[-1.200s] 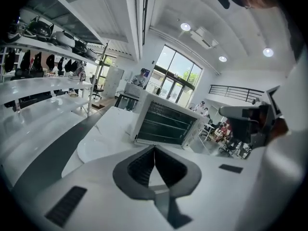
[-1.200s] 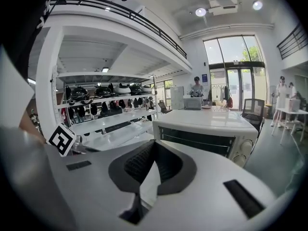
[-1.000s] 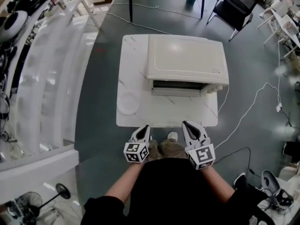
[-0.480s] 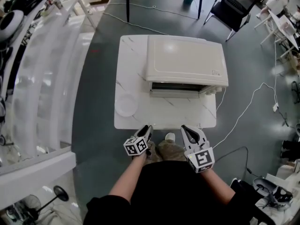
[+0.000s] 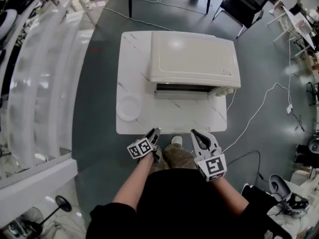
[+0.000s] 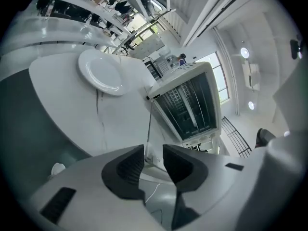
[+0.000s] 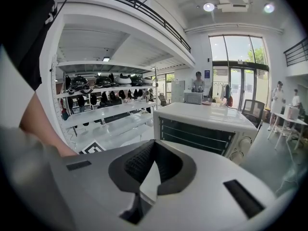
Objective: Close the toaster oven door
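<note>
Standing toward the far side of the counter (image 5: 169,119), the toaster oven (image 5: 194,59) is seen with its door (image 7: 195,134) upright and seemingly flush to the front, so the closing is judged done. Both tongs are held low at the near counter edge, well apart from the oven, presumably at rest. The left tongs (image 6: 153,150) have just been opening, released with nothing between them. The right tongs (image 7: 154,143) are clenched and empty. A plate (image 5: 128,108) is noted beside the oven.
</note>
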`<act>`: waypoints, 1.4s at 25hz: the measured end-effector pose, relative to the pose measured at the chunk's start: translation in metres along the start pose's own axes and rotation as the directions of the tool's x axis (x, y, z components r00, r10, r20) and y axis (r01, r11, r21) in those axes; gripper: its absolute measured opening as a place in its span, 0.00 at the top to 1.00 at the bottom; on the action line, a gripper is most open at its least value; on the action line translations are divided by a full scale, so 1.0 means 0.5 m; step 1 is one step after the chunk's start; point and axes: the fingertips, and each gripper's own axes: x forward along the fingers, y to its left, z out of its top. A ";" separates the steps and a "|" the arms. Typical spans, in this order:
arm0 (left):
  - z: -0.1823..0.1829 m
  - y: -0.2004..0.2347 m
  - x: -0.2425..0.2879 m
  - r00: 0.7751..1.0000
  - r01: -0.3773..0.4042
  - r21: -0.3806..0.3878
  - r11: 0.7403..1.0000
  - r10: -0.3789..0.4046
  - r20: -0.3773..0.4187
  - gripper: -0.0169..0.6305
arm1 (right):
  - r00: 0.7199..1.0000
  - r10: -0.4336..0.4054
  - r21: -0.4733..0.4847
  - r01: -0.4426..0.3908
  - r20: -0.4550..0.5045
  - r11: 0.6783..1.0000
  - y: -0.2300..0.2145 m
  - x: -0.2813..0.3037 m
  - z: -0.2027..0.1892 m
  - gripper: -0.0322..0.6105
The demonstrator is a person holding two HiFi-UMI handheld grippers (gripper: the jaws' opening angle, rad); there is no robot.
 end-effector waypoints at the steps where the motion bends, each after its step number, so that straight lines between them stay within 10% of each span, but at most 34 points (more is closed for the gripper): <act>1: 0.002 0.001 0.003 1.000 0.000 0.001 1.000 0.000 0.002 0.78 | 1.000 -0.002 0.002 0.002 0.001 1.000 -0.001 0.000 -0.001 0.92; 35: 0.029 -0.062 -0.039 0.990 0.093 -0.308 0.947 -0.055 0.128 0.89 | 0.996 -0.045 0.078 0.040 0.075 0.996 -0.044 -0.046 0.045 0.92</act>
